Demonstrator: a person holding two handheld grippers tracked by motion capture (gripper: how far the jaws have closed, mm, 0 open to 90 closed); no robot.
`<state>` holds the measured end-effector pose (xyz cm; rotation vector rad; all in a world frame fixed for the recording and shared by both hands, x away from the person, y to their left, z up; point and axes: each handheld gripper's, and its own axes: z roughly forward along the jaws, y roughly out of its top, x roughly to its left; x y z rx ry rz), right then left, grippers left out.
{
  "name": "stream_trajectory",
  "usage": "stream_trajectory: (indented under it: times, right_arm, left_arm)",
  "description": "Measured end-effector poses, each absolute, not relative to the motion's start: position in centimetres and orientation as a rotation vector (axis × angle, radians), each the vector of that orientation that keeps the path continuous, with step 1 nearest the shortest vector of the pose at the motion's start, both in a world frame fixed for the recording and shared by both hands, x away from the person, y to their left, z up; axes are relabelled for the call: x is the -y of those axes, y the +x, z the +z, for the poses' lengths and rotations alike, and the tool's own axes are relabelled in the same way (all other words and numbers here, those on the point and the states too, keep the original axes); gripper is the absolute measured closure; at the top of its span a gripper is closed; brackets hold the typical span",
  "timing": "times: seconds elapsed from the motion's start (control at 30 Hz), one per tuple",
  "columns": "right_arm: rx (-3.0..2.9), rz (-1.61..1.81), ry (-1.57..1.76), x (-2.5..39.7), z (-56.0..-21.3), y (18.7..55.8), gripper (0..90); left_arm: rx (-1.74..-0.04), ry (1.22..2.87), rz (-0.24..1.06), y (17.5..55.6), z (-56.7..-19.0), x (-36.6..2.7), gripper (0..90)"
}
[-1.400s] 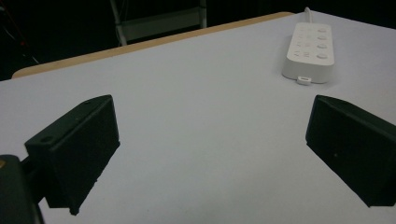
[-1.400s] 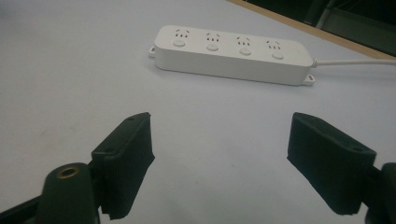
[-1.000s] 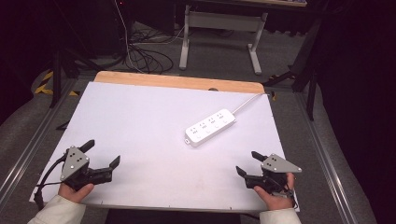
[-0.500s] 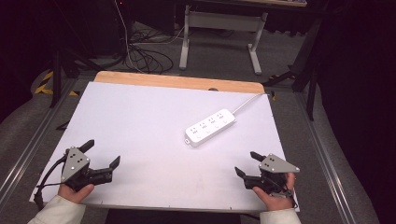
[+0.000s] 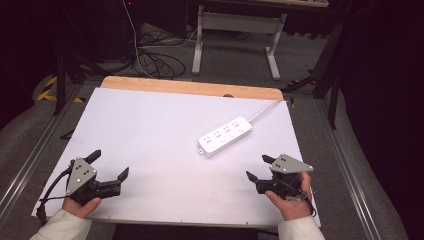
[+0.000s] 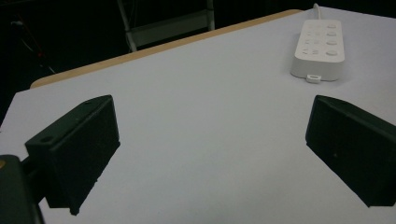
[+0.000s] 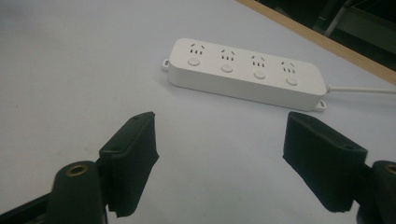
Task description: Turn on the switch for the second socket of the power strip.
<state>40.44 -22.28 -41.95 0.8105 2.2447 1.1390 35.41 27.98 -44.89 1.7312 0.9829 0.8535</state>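
Note:
A white power strip [image 5: 225, 136] with several sockets and buttons lies flat on the white table [image 5: 150, 130], right of centre, its cord running off toward the far right edge. My left gripper [image 5: 107, 165] rests near the front left corner, open and empty, well away from the strip. My right gripper [image 5: 259, 167] sits near the front right, open and empty, a short way in front of the strip. In the right gripper view the power strip [image 7: 245, 73] lies just beyond my right gripper [image 7: 233, 149]. From my left gripper [image 6: 210, 149] the power strip [image 6: 320, 49] appears far off, upper right.
The table's far edge is a bare wooden strip [image 5: 190, 87]. Beyond it stand a metal desk frame [image 5: 235, 35] and loose cables [image 5: 150, 55] on the floor. Metal rails [image 5: 345, 165] run along both sides of the table.

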Motion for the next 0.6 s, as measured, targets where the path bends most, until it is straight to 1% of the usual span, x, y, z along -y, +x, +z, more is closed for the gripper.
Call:
stream_trajectory:
  times: [0.6]
  right_arm:
    - [-2.263, 1.138, 0.788, 20.4, -39.0, 43.0, 28.9]
  left_arm:
    - [-0.989, 1.732, 0.852, 35.4, -44.9, -28.0, 3.4]
